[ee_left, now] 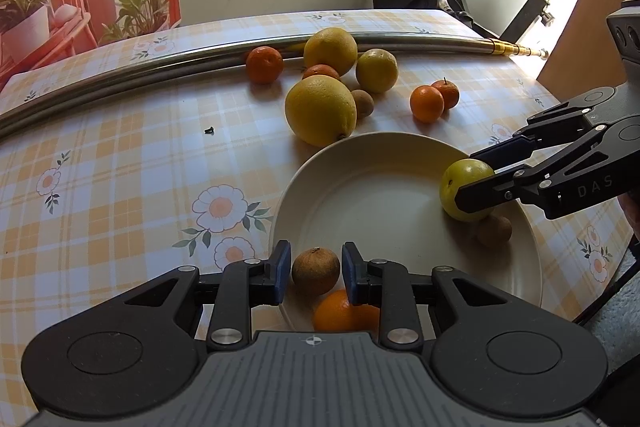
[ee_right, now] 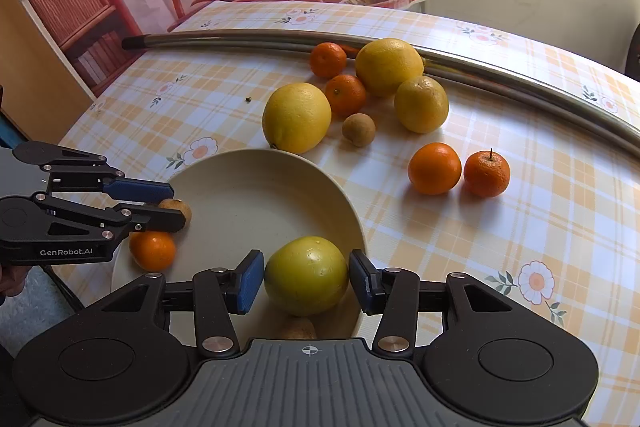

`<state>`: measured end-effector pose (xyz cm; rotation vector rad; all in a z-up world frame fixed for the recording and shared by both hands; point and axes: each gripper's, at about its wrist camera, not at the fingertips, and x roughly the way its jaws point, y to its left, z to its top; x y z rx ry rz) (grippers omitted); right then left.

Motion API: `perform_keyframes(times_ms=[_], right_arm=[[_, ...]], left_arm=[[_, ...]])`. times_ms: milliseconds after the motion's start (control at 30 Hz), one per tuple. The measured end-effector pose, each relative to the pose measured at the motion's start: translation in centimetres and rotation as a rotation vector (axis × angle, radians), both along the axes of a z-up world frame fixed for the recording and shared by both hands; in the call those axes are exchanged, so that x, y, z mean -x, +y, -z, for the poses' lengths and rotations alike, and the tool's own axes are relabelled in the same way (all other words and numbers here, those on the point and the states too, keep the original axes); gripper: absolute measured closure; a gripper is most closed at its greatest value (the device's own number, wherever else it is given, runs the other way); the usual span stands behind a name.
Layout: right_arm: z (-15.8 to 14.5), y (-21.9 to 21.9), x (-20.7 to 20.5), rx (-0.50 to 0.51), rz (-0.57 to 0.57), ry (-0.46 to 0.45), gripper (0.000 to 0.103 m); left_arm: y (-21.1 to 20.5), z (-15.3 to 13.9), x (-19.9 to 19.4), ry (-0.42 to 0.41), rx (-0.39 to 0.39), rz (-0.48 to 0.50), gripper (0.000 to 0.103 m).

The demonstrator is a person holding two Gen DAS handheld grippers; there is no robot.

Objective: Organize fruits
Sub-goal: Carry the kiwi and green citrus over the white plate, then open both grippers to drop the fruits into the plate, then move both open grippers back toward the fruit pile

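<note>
Yellow-green fruit clamped in right gripper over cream plate, left gripper clamped on small brown fruit at plate's near rim, remaining citrus on checked surface beyond.

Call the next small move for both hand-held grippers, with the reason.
Probably open both and let go. The right hand-held gripper holds the green fruit over the plate, and the left hand-held gripper holds a brown fruit at the plate's near rim beside an orange.

Two wrist views, angled down, close, sharing plate
</note>
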<state>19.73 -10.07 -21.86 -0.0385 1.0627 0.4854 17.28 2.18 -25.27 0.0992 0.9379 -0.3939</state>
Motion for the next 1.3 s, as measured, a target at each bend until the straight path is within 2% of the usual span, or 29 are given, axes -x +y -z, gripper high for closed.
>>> perform_keyframes(times_ms=[300,667,1000,1300], right_arm=[[-0.1,-0.2,0.0,-0.006,0.003,-0.008,0.059],[-1.5,-0.7,0.1,-0.043,0.034,-0.060,0.059],[-2.7,-2.8,-0.5,-0.063,0.143,-0.148,0.059],[-2.3,-4.9,-1.3,-0.035,0.244,-0.181,0.059]], left_arm=[[0.2,-0.2,0.1,-0.009,0.009,-0.015,0.074],[1.5,-1.7,-0.3,-0.054,0.096,-0.079,0.073],[3.7,-3.6,-1.7,-0.107,0.163,-0.178,0.073],[5.5,-5.6,-3.1,-0.177,0.185,-0.264,0.073]])
